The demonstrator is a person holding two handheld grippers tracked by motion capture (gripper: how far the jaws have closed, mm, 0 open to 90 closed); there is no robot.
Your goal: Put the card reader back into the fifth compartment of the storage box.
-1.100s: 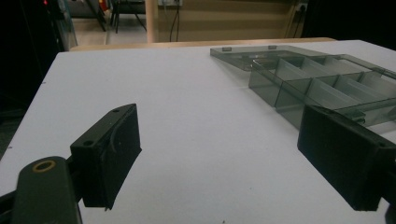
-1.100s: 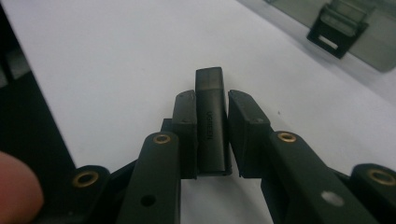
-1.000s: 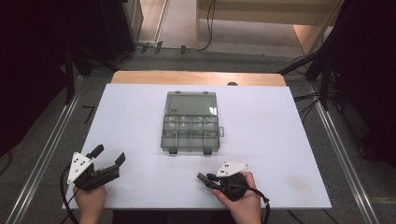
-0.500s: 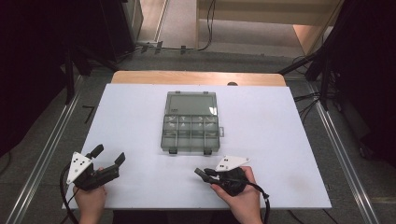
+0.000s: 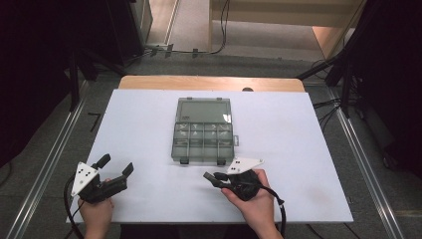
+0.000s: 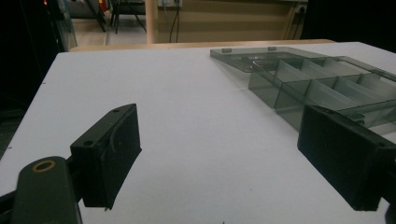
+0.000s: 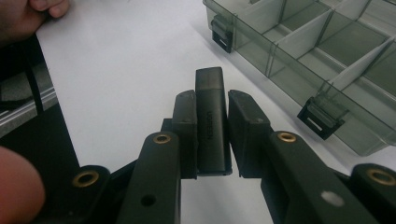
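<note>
**Right gripper clamping a small black stick beside an open compartment box**

A white table point(image 5: 149, 129) is spreading wide under both grippers, its near edge running just behind the person's hands and its far edge lying well beyond the box. Broad bare surface is lying between the two grippers and to the outer side of each, giving free room on every side but the front of the right one.

A smoky clear compartment box point(image 5: 203, 132) is lying open ahead of the right gripper point(image 5: 215, 178), its flat lid folded back on the far side and its divided tray nearer. Its near wall, carrying two dark latches point(image 7: 322, 119), is sitting just ahead of and beside the right gripper's tips.

The person's right hand point(image 5: 254, 204) is coming in from the near edge, holding its gripper low and pointing leftward across the table, toward the left gripper. The left hand point(image 5: 95, 211) is resting at the near left corner, aiming the left gripper point(image 5: 115, 166) forward and slightly toward the box.

The left gripper's jaws are standing wide apart with nothing between them; in the left gripper view the box is lying well ahead, off to one side.

The right gripper's jaws are pressing together on a small black stick point(image 7: 211, 119), a slim rectangular block with faint lettering, jutting past the tips. It is being held close to the table, near the box's nearer latch point(image 7: 221, 32) but apart from it.
</note>
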